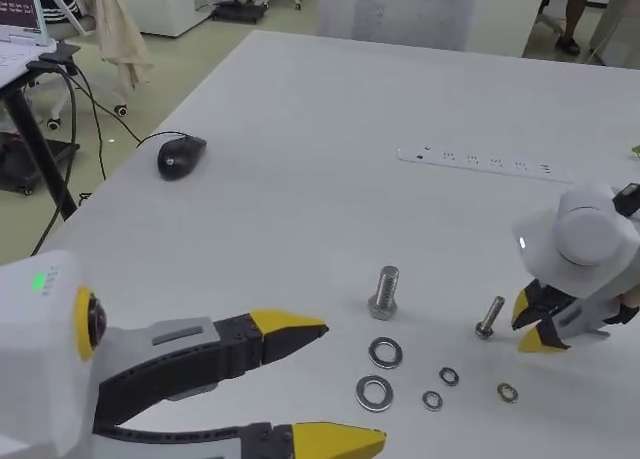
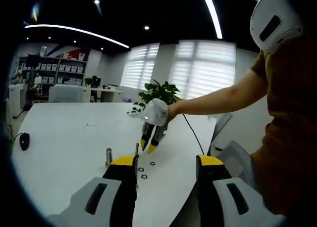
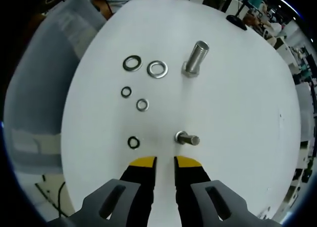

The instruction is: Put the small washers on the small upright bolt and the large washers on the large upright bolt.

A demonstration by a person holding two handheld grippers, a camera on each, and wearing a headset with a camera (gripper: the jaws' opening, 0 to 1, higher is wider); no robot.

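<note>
Empty, parted right claw (image 3: pixel 165 163) hovers lower centre by a small washer (image 3: pixel 133 142), likely pinched next; left claw (image 2: pixel 167 161) released.

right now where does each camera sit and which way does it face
Head view: on the headset, facing forward and down at the white table; left hand-held gripper and right hand-held gripper show.
Left gripper view: on the left one, facing across the table at the right one and the person's arm.
Right gripper view: on the right one, facing down at the flat silver washers past its own jaws.
All share the large silver bolt.
</note>
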